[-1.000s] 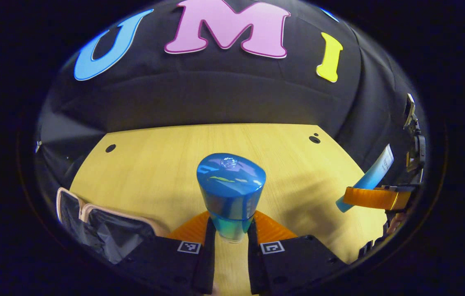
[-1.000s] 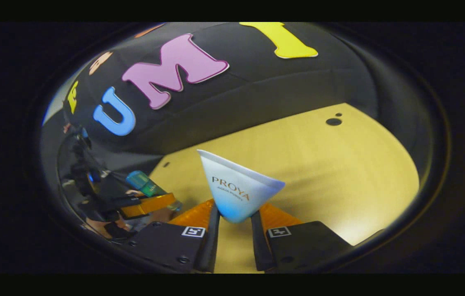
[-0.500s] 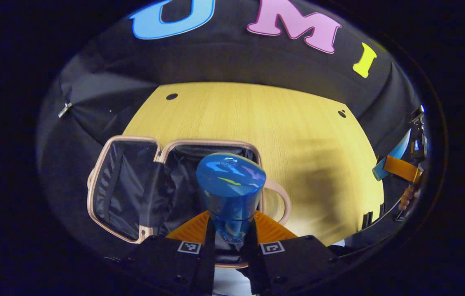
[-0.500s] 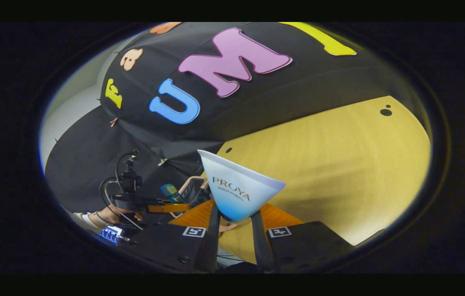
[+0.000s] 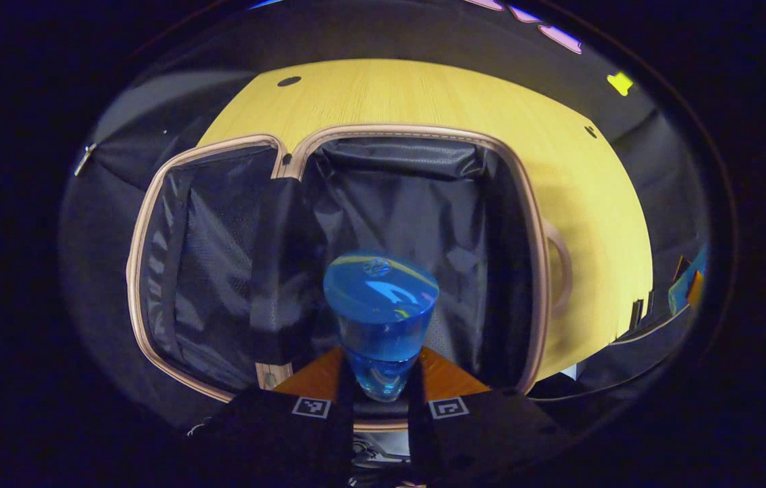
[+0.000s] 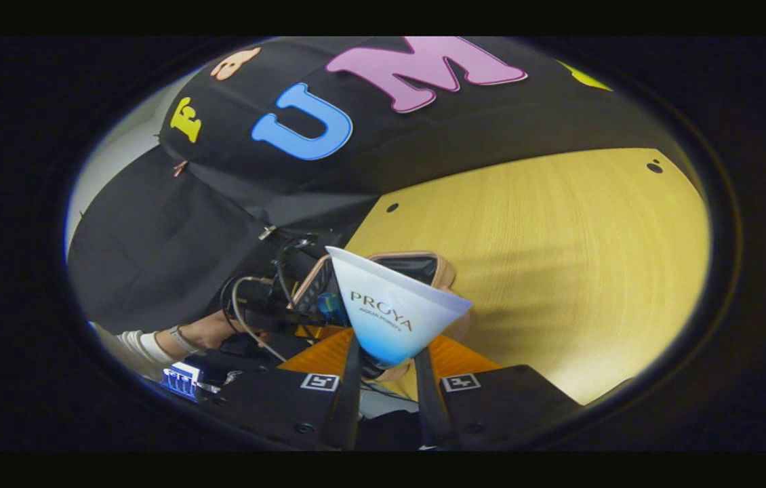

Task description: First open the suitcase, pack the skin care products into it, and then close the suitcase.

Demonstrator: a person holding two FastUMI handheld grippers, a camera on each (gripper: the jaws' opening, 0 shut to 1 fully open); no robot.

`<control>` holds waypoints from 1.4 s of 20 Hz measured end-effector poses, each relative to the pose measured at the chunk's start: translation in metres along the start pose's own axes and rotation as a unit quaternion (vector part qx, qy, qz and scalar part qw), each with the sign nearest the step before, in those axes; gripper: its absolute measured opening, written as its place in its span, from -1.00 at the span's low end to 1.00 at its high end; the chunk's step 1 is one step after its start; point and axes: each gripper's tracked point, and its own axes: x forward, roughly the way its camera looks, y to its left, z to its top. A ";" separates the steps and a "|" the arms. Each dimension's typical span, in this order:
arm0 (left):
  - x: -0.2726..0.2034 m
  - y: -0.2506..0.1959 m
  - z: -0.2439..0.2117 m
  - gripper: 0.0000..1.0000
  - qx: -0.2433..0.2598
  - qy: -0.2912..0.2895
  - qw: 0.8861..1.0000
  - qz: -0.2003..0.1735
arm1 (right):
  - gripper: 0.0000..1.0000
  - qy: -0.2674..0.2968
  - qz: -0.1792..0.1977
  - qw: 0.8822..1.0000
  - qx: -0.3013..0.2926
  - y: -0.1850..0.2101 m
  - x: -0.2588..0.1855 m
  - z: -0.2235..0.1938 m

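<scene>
Left claw point(image 5: 380, 386) grips blue bottle point(image 5: 381, 312) above open suitcase point(image 5: 424, 203); right claw point(image 6: 386, 369) clamps white tube point(image 6: 390, 308).

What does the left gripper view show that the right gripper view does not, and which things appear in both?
The left gripper view alone looks into the open suitcase, showing its dark lining and mesh lid pocket, with the left gripper shut on the blue bottle above it. The right gripper view alone shows the right gripper shut on the white tube, and a person's forearm. Both share the suitcase, the bottle and the wooden table.
</scene>
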 end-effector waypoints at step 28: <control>-0.105 0.179 -0.044 0.76 -0.130 -0.229 0.964 0.027 | -0.20 0.270 -0.161 0.948 0.041 0.019 0.190 -0.147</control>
